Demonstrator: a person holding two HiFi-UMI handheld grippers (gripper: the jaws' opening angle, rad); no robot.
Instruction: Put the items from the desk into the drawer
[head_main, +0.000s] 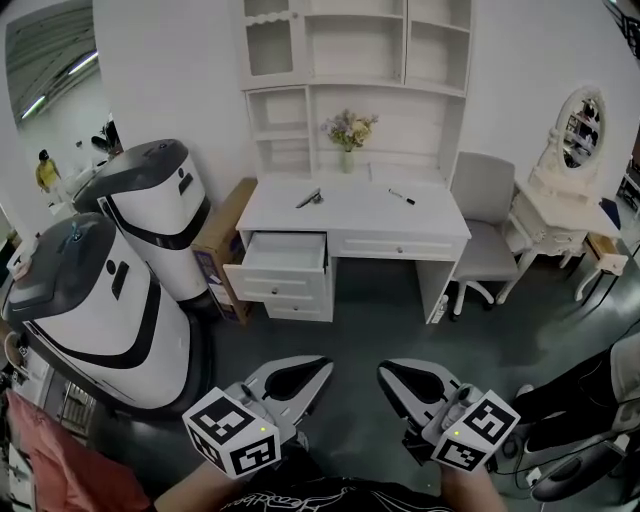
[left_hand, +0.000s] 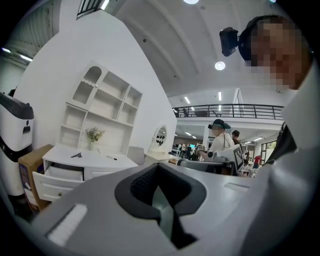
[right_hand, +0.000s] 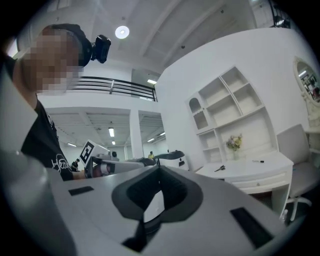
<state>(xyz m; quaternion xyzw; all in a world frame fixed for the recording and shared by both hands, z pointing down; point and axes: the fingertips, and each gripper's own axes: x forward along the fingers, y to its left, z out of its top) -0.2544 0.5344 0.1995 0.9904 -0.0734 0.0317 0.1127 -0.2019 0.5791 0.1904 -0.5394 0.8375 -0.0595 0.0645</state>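
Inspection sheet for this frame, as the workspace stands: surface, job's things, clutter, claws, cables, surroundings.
Surface: white desk; its top left drawer is pulled open.
Job's things: dark tool and black pen lie apart on the desk.
Clutter: flower vase at the back of the desk.
Claws: left claw and right claw both shut, empty, well short of the desk.
Cables: nothing seen.
Surroundings: grey chair, cardboard box, two white machines, vanity table.

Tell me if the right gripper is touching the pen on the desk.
Apart. Head view shows floor lying between the right gripper and the pen.
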